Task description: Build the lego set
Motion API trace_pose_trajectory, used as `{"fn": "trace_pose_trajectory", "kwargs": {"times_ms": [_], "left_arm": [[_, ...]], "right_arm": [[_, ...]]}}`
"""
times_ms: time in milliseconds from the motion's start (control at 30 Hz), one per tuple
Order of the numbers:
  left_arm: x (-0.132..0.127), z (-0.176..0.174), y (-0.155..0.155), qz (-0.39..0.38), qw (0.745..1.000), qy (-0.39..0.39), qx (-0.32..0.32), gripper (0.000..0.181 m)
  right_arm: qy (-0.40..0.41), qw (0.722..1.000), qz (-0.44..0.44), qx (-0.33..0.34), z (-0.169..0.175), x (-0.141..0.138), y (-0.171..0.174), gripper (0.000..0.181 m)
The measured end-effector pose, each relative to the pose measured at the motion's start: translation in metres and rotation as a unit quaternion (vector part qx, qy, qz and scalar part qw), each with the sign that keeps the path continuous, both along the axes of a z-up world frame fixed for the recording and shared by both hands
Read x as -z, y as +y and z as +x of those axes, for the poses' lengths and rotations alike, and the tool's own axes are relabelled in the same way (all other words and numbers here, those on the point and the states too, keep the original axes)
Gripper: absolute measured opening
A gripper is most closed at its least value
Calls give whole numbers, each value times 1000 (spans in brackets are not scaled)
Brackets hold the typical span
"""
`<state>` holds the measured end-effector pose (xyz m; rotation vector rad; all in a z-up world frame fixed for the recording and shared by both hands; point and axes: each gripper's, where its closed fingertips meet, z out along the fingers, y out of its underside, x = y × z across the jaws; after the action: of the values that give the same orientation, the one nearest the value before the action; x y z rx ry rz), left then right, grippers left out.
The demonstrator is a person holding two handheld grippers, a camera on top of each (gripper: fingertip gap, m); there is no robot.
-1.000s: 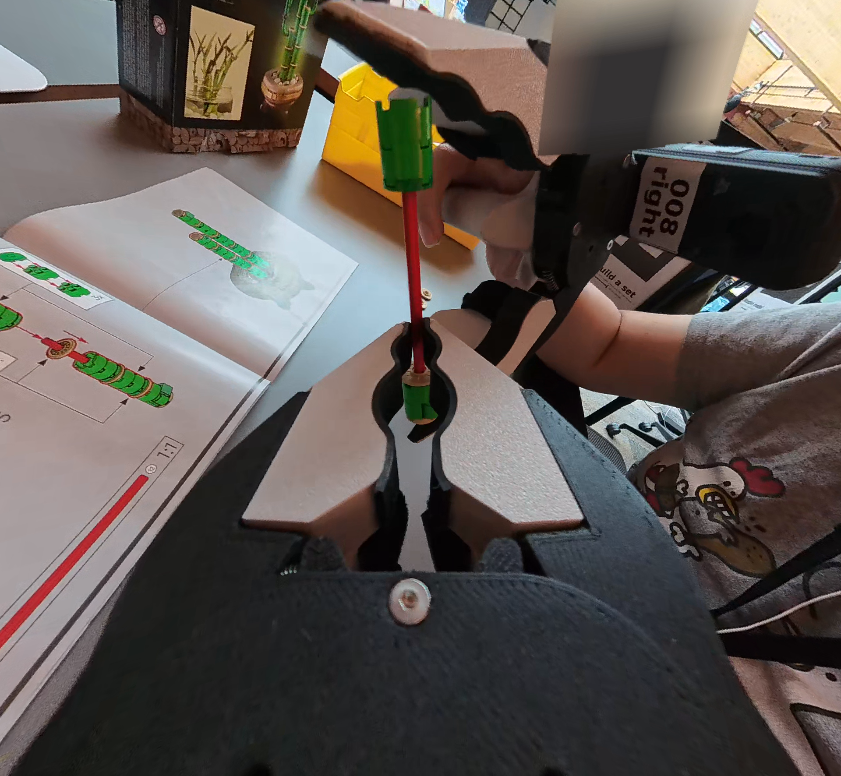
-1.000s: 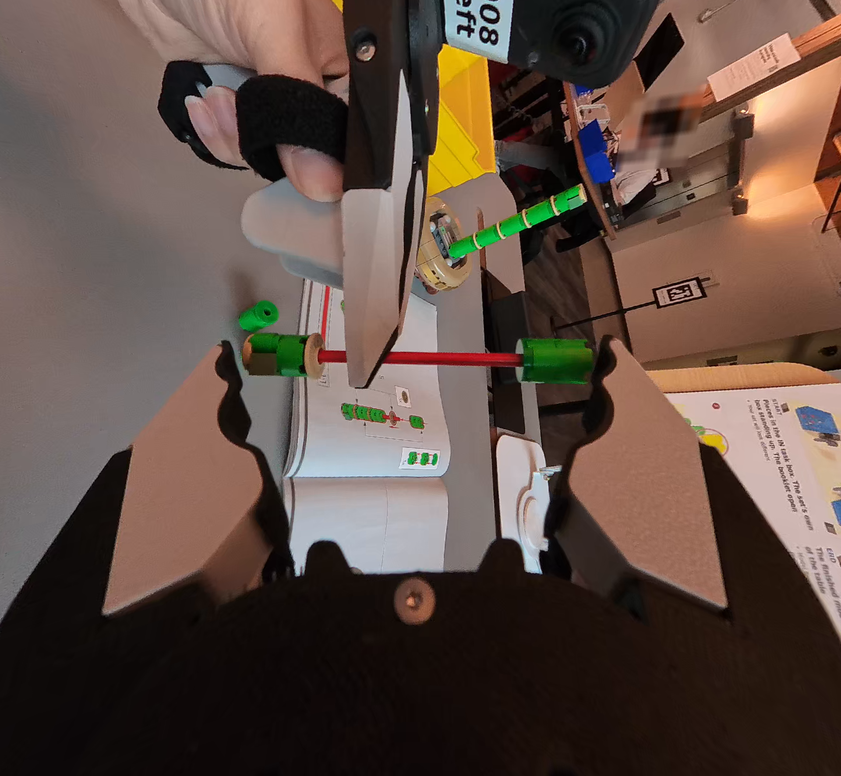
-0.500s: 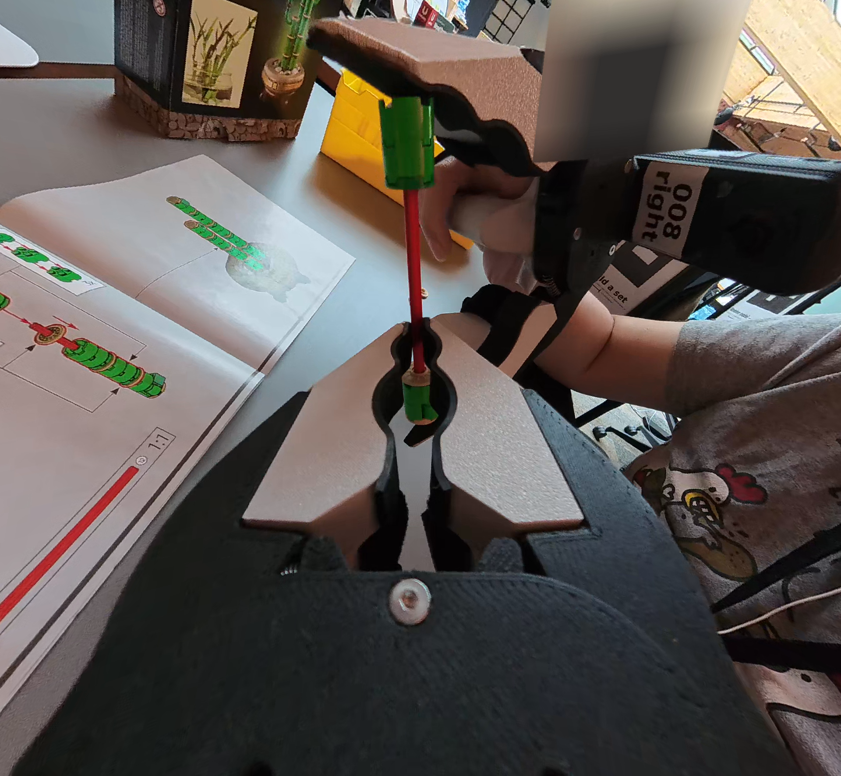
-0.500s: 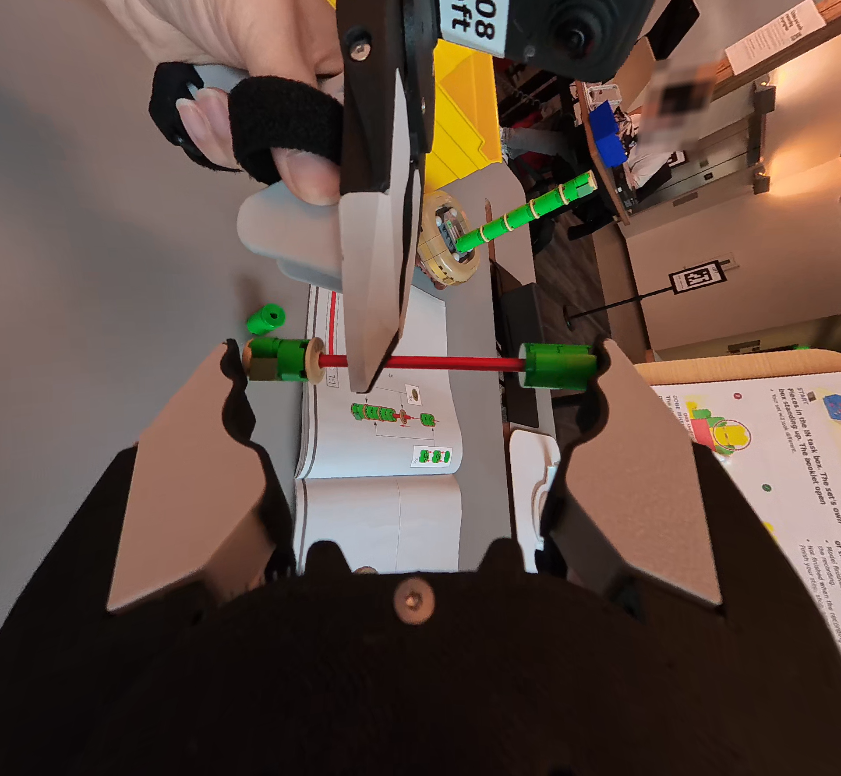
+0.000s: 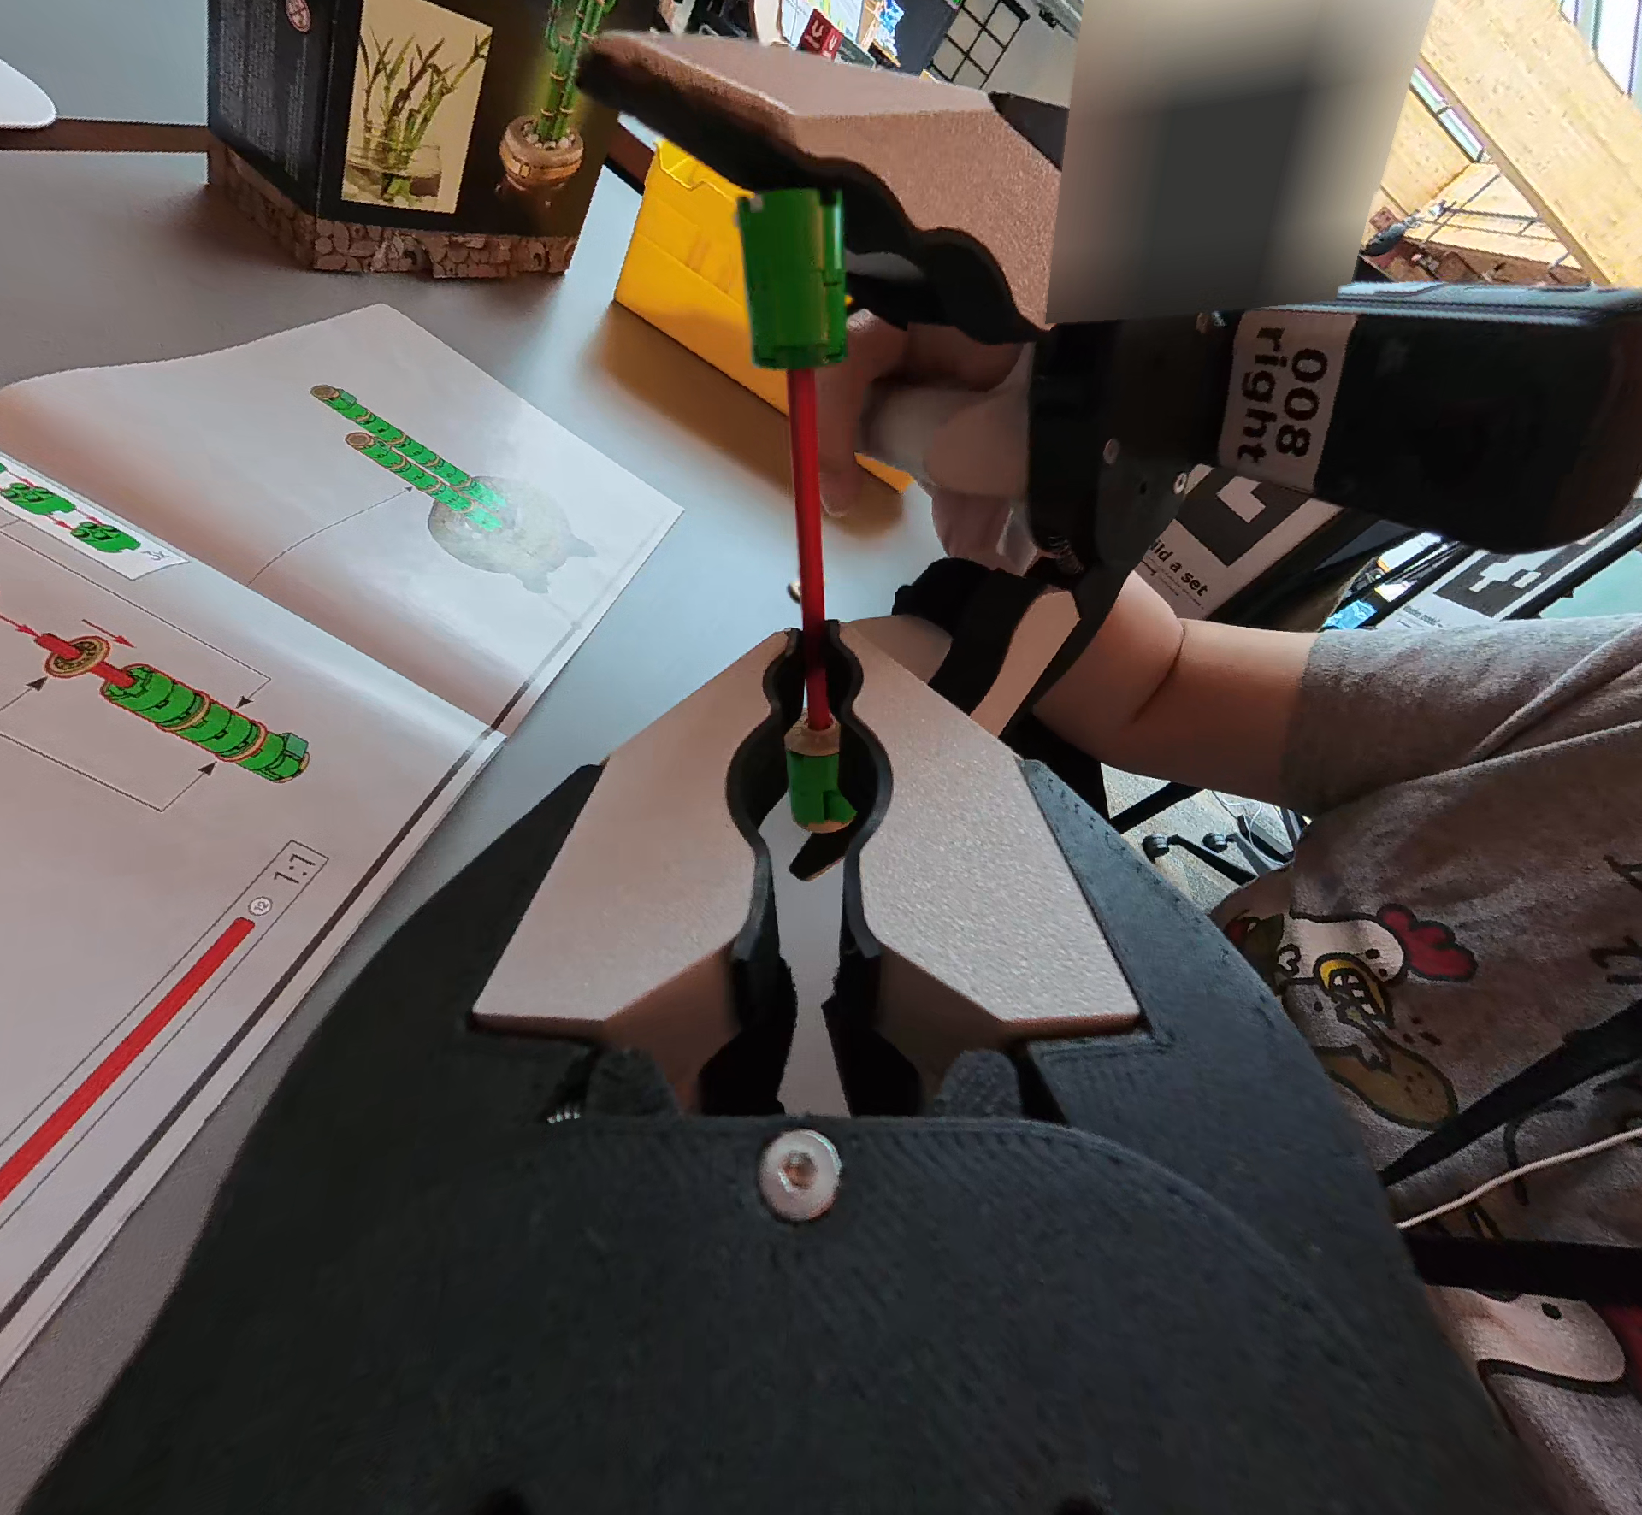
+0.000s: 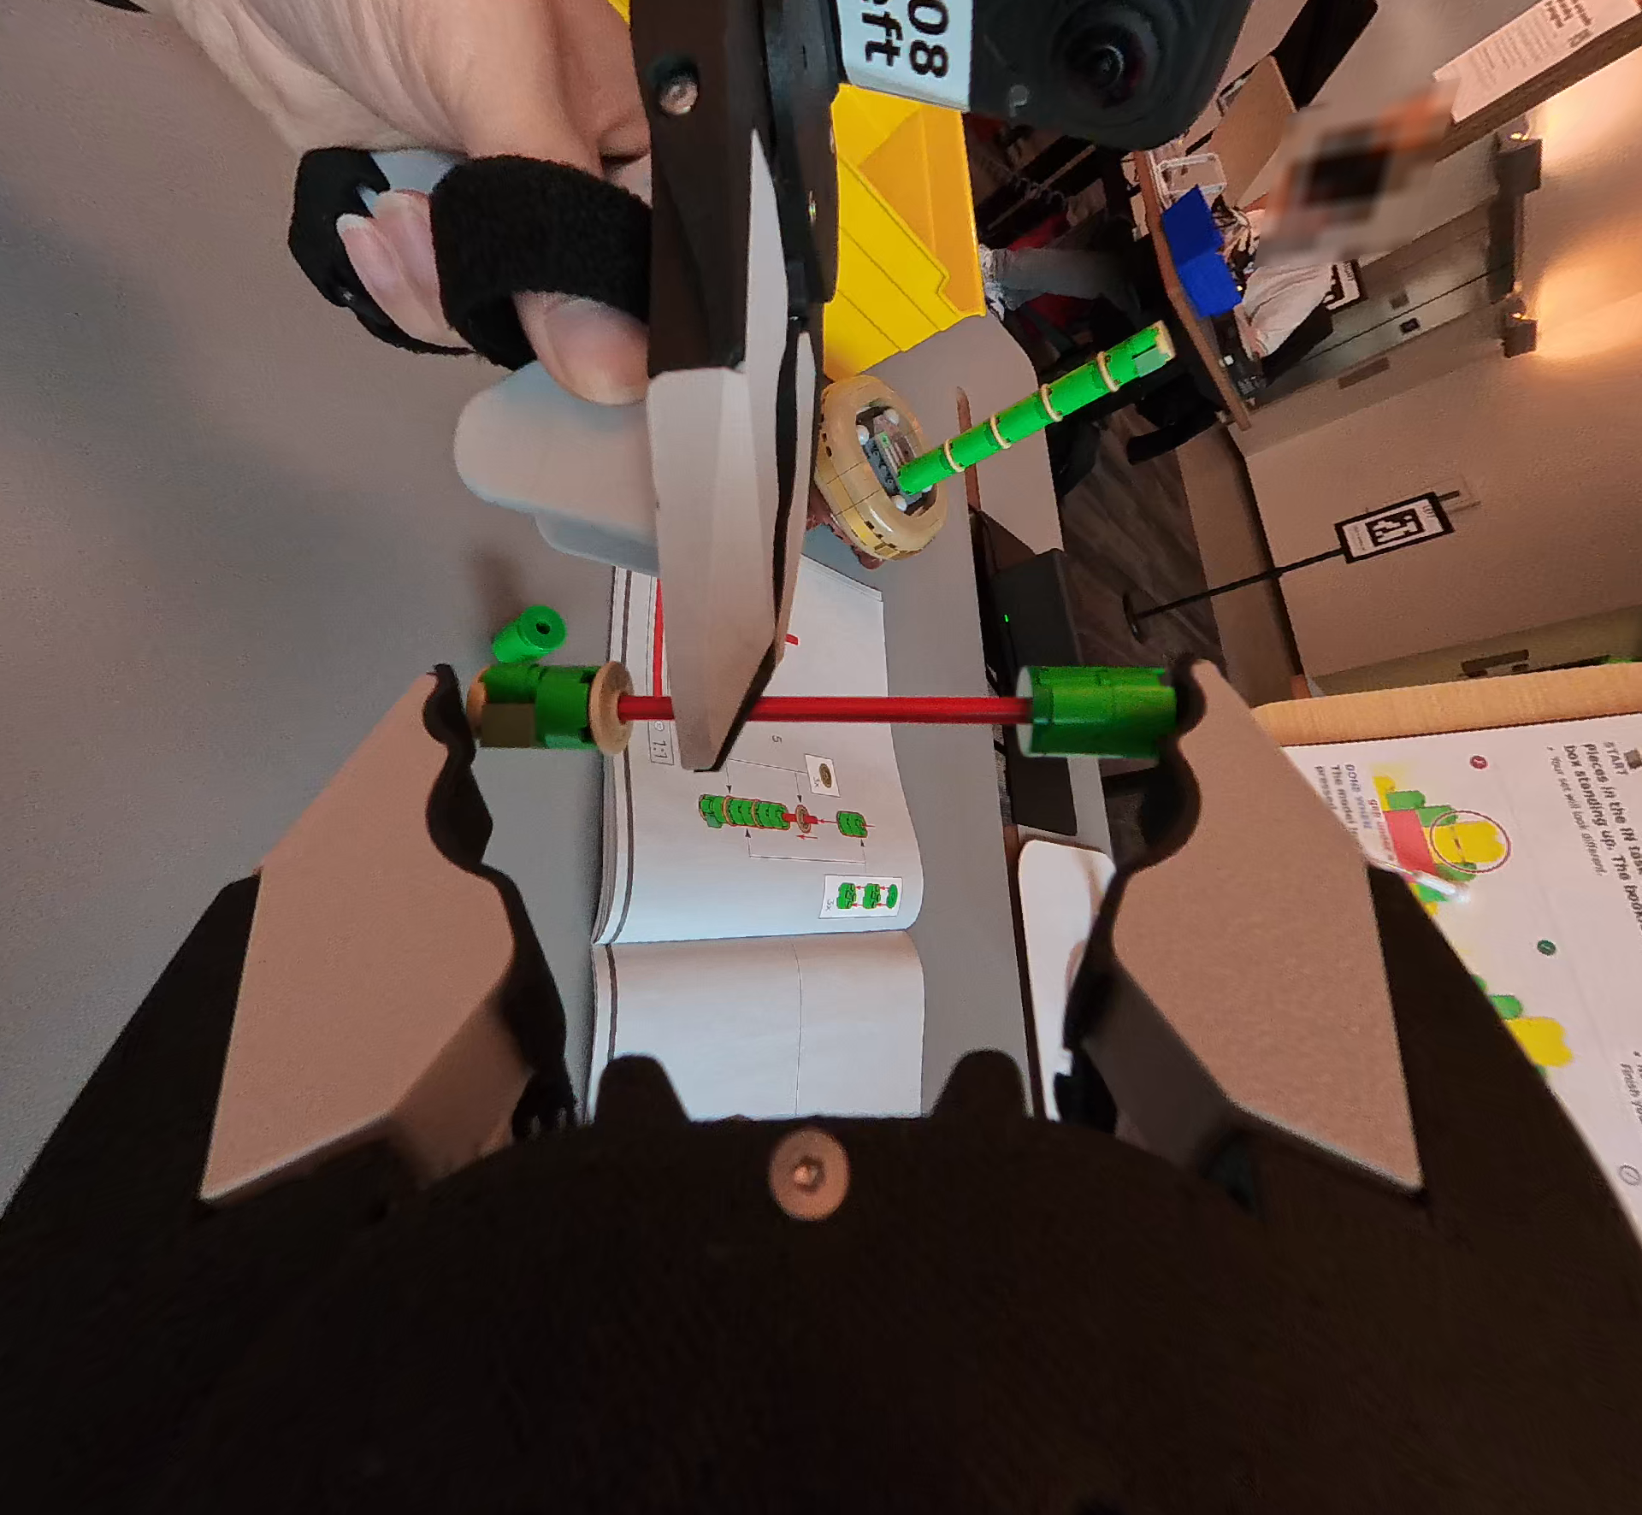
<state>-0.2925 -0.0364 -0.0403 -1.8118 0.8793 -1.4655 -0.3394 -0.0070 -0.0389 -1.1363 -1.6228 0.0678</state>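
Right wrist view, from left fingertip across to right.

Off the left fingertip: short green sleeve with tan washer (image 6: 551, 708), seated on the near end of a red rod (image 6: 888, 708). Just beyond it, loose green piece (image 6: 530, 635) lying on the table (image 6: 178, 495).

Centre: left gripper (image 6: 711, 753) coming in from above, clenched on the red rod just past the washer; rod pinched at the fingertips, sleeve end sitting in the round hollow behind them in the left wrist view (image 5: 817, 779). Open instruction booklet (image 6: 764, 895) flat on the table beyond.

Further back, right of centre: tan round base with a finished green stalk (image 6: 1022, 424) standing out of it, beside a yellow bin (image 6: 897, 211).

Right fingertip: long green sleeve (image 6: 1097, 713) on the far end of the rod, touching the inner face of the right finger.

Right gripper (image 6: 817, 717): spread wide, rod's whole length spanning between the fingers, long axis running straight across the gap from finger to finger. Left finger just short of the short sleeve's tip; contact there not certain.

Judgement: squeezing along the rod's axis looks like the coming move, driving the long sleeve toward the washer. Right gripper does the pushing, left only steadies. Risk: rod slipping sideways if the ends are off-centre on the fingers.
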Motion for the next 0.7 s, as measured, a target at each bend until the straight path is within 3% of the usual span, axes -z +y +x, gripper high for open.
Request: {"fn": "trace_pose_trajectory", "kwargs": {"times_ms": [433,700], "left_arm": [[1,2,-3,16,1000,9,6,2],[-14,1,-5,10,999,-48,19,4]], "right_arm": [[-8,1000,8,-5,1,3,-1,148],[1,999,-6,-41,-4,2,-14,149]]}}
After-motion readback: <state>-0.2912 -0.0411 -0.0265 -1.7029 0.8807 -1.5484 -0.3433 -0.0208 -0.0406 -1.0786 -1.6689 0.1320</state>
